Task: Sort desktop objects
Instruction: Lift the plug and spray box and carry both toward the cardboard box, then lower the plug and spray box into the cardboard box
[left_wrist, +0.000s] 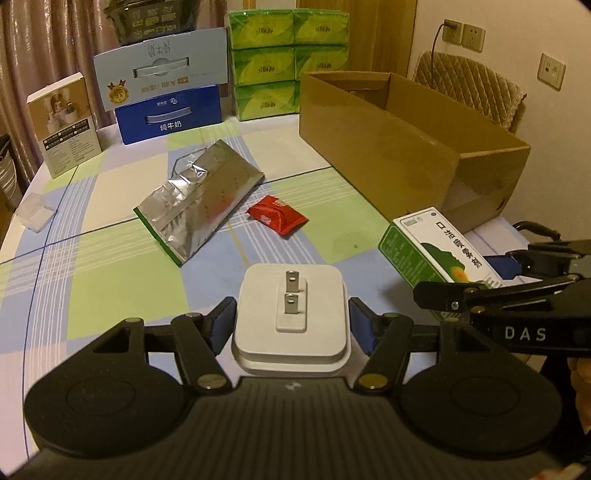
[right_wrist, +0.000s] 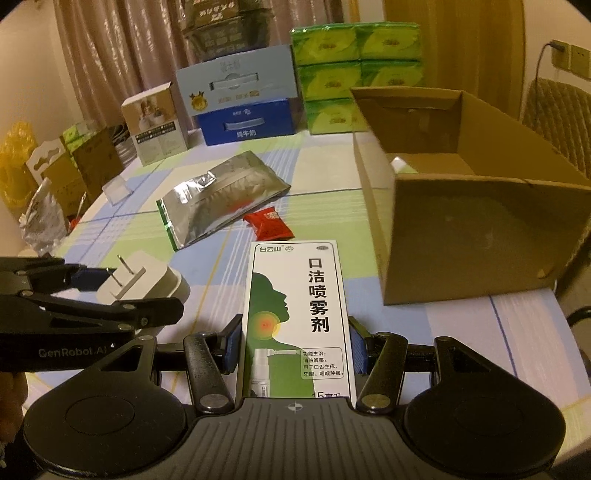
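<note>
A white plug adapter (left_wrist: 291, 325) is clamped between the blue pads of the left tongs (left_wrist: 291, 326), lifted off the desk (left_wrist: 110, 258), its two metal prongs facing up and away from the camera. Over on the right, a green-and-white spray box (right_wrist: 299, 317) is gripped by the right tongs (right_wrist: 295, 345) across its narrow width, so its long axis runs straight out along the fingers, top end pointed away toward the far side of the desk. Still lying on the checked cloth are a crumpled silver foil bag (left_wrist: 201, 199), laid diagonally, and a small red packet (left_wrist: 277, 215) just beside it. An open cardboard box (left_wrist: 406, 155) is parked to the right, long side running away from the camera.
</note>
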